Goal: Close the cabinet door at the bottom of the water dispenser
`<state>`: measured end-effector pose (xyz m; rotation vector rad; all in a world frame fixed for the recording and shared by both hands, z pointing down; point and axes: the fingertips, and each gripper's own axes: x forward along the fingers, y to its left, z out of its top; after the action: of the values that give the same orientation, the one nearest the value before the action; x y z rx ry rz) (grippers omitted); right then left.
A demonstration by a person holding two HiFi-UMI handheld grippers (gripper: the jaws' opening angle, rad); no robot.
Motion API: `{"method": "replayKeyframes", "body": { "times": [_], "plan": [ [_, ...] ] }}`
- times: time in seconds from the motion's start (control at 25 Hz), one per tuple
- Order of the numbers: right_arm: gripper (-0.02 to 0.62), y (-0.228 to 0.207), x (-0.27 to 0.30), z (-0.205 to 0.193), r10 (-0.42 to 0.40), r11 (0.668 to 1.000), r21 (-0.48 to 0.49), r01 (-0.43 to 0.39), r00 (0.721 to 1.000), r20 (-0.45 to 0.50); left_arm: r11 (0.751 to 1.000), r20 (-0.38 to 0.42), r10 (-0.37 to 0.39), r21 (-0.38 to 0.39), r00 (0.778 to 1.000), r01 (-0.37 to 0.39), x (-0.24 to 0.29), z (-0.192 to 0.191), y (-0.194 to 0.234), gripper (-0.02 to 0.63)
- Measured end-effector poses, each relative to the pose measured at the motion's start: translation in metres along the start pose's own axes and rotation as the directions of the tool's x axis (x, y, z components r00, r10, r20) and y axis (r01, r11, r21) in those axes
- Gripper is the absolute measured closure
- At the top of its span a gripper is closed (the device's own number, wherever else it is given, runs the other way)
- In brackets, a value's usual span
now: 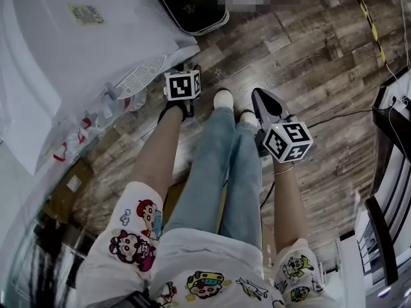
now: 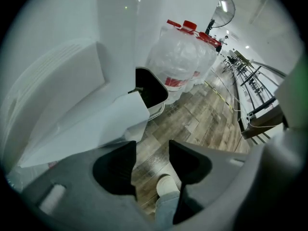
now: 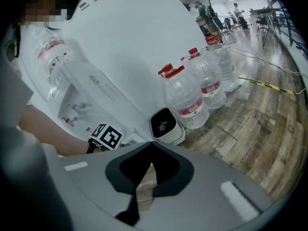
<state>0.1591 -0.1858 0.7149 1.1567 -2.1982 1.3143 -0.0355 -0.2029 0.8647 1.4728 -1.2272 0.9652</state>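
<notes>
Underfoot in the head view, the person's blue jeans [image 1: 225, 165] end in two white shoes [image 1: 223, 98] on a floor [image 1: 308, 56] of worn grey-brown wooden planks.

At eleven o'clock of the shoes the left gripper [image 2: 152, 146] points steeply down. Its grey jaws stand well apart, with only planks and a shoe tip showing through the gap. At two o'clock the right gripper [image 3: 151, 146] slants forward with its jaws closed tip to tip, holding nothing.

Just past the left gripper's jaws, at ten o'clock in its own view, a flat, smooth white panel with a sharp corner juts out low from the water dispenser [image 1: 77, 50]. It looks to be the cabinet door [image 2: 86, 129], swung out. Whether a jaw touches it cannot be told.

The dispenser is a glossy white box at nine to eleven o'clock of the feet, with a ribbed drip tray [image 1: 138, 79] and red taps [image 1: 85, 122].

Right behind the door's corner stands a rounded white bin [image 3: 177, 134] with a dark inside. It sits close beside the dispenser, at twelve o'clock of the feet.

Beyond the bin, clear plastic water bottles [image 3: 190, 100] with red caps and red labels line the wall.

Farther off, at one o'clock, yellow-and-black tape [image 1: 366, 18] crosses the planks. At three o'clock a thin cable [image 1: 334, 115] runs toward a black frame [image 1: 385, 120].
</notes>
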Motion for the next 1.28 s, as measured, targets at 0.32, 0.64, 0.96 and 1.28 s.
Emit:
{"method": "replayKeyframes", "body": {
  "times": [0.32,0.64,0.96,1.28],
  "plan": [
    [0.584,-0.001,0.010,0.010,-0.004,1.000,0.011,0.004,1.000,0.007,1.000,0.009,0.007,0.016,1.000,-0.007,0.009,0.019,0.003,0.390],
    [0.584,-0.009,0.014,0.012,-0.012,1.000,0.019,0.012,1.000,0.004,0.999,0.016,0.011,0.045,1.000,-0.011,0.016,0.032,0.002,0.373],
    [0.584,-0.008,0.012,0.018,-0.010,1.000,0.000,0.010,1.000,0.006,1.000,0.020,0.000,0.030,1.000,-0.001,0.009,0.032,-0.006,0.368],
    [0.584,0.012,-0.014,0.042,0.021,0.997,-0.079,-0.021,1.000,0.004,1.000,0.068,-0.020,0.015,0.997,0.019,-0.026,0.034,-0.034,0.367]
  ]
}}
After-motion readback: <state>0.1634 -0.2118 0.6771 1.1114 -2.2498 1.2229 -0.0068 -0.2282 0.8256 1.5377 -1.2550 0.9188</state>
